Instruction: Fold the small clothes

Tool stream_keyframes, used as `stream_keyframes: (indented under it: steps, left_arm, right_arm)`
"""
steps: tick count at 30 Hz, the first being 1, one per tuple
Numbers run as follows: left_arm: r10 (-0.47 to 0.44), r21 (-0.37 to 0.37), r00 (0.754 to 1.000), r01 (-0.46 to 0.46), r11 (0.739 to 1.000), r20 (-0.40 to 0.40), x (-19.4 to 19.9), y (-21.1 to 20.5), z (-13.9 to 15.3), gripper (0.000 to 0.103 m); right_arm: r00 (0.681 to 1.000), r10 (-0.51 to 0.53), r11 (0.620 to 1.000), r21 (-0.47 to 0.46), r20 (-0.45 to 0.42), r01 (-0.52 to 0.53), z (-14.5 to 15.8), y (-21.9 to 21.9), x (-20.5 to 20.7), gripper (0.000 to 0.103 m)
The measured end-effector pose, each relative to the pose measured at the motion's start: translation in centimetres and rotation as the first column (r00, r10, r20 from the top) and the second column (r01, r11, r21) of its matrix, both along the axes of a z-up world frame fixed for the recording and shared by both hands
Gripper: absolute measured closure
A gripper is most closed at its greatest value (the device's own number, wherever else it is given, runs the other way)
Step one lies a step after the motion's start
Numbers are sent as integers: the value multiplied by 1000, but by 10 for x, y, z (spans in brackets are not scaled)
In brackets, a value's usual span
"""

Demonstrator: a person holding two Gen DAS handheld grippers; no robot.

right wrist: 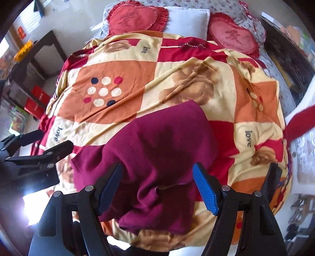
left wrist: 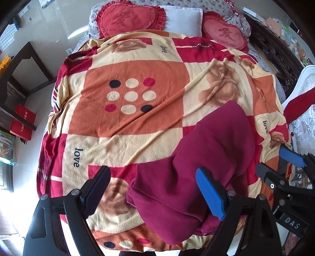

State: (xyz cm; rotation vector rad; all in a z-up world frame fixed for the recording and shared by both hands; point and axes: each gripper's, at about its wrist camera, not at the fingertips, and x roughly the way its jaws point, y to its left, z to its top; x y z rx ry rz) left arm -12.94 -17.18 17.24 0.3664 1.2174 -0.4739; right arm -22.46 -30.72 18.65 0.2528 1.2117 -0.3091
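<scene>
Right, I have the left gripper [left wrist: 153, 189] and right gripper [right wrist: 157, 187] both hovering above the bed, jaws spread, holding nothing. Two heart cushions [left wrist: 130, 18] and a white pillow [left wrist: 183, 19] sit far off. The maroon garment [right wrist: 157, 141] lies rumpled on the patterned blanket [left wrist: 126, 122], near its front edge.

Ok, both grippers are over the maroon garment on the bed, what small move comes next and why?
Probably lower the right gripper onto the near edge of the maroon garment and close on it. Both grippers are open and hold nothing, the left gripper included, and the garment lies rumpled and unfolded on the patterned blanket, its near edge between the right gripper's fingers.
</scene>
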Motion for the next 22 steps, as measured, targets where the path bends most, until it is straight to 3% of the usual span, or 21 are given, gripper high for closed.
stream_keyframes:
  steps: [7,22]
  left_arm:
    - [2,13,1000,-1,1000,-23,0,-4,-9,11]
    - [-28,18,1000,27,999,15,-2,-14,-7,11]
  right_arm:
    - [999,17,1000,-8,-29,-17,-12,0,12,47]
    - [999,6,1000,3,-46,-6,-18,-5,11,47]
